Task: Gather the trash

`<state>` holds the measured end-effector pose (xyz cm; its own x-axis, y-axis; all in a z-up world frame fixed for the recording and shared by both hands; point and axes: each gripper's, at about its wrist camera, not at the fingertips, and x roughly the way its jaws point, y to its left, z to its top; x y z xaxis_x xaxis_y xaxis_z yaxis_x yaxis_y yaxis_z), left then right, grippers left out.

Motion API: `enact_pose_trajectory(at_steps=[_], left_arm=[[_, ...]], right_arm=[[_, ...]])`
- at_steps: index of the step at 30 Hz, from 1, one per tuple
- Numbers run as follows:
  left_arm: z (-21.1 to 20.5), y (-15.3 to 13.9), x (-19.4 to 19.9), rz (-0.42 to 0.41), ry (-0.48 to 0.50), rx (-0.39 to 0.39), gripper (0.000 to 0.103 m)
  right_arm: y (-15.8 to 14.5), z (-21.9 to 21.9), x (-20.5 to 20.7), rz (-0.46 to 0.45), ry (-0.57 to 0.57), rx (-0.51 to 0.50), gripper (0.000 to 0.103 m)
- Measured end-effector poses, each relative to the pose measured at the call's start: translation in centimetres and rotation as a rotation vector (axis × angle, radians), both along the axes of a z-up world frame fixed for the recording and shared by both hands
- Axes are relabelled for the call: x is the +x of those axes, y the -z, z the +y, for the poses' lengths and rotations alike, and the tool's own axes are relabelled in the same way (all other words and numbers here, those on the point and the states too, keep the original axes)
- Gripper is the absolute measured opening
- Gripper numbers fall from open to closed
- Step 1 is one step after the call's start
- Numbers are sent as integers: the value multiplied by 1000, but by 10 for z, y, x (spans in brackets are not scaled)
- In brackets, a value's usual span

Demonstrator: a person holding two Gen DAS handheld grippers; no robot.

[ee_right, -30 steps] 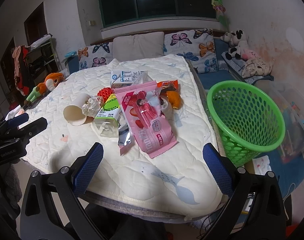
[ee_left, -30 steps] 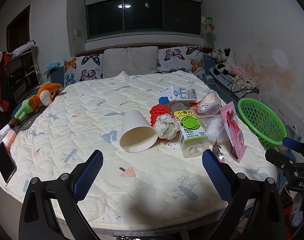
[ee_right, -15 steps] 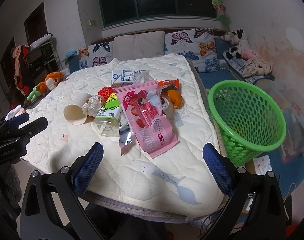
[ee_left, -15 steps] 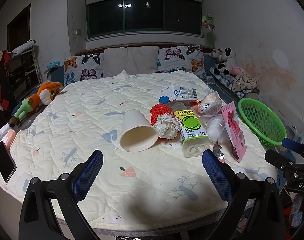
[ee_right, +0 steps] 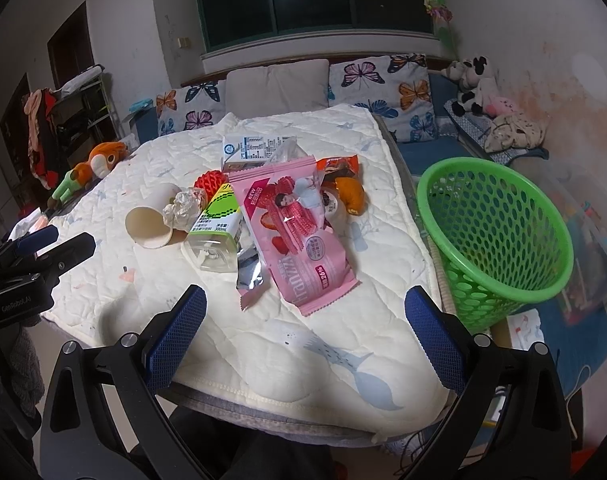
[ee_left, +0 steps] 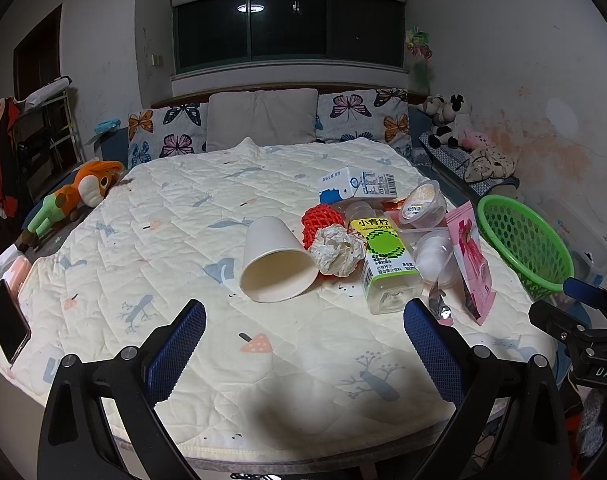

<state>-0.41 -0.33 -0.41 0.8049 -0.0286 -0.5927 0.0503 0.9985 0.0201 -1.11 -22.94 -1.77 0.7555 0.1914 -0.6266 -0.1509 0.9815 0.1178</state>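
Trash is heaped on a quilted bed cover (ee_left: 151, 248): a paper cup (ee_left: 273, 266) on its side, a crumpled paper ball (ee_left: 337, 250), a red net (ee_left: 321, 218), a clear bottle with a green label (ee_left: 385, 264), a milk carton (ee_left: 357, 188), a pudding cup (ee_left: 421, 204) and a pink snack wrapper (ee_right: 299, 232). A green mesh basket (ee_right: 499, 236) stands right of the bed. My left gripper (ee_left: 303, 344) is open, short of the cup. My right gripper (ee_right: 305, 334) is open, short of the wrapper.
An orange plush toy (ee_left: 75, 196) lies at the bed's left edge and a phone (ee_left: 7, 326) at its near-left corner. Butterfly pillows (ee_left: 363, 118) line the headboard. Plush animals (ee_right: 487, 96) sit on a blue bench at the right. A clear storage box (ee_right: 595, 252) stands behind the basket.
Both grippers have stayed open and nearly still; the right wrist view has shifted slightly. Nothing on the bed has moved.
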Motion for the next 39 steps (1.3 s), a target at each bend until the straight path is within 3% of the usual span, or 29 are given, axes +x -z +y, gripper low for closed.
enact_pose_trajectory(at_steps=[20, 39], left_arm=[[10, 8, 11, 18, -6, -2, 96], [20, 9, 34, 50, -20, 7, 96]], right_arm=[[4, 2, 10, 12, -13, 1, 99], [1, 10, 49, 24, -131, 13, 98]])
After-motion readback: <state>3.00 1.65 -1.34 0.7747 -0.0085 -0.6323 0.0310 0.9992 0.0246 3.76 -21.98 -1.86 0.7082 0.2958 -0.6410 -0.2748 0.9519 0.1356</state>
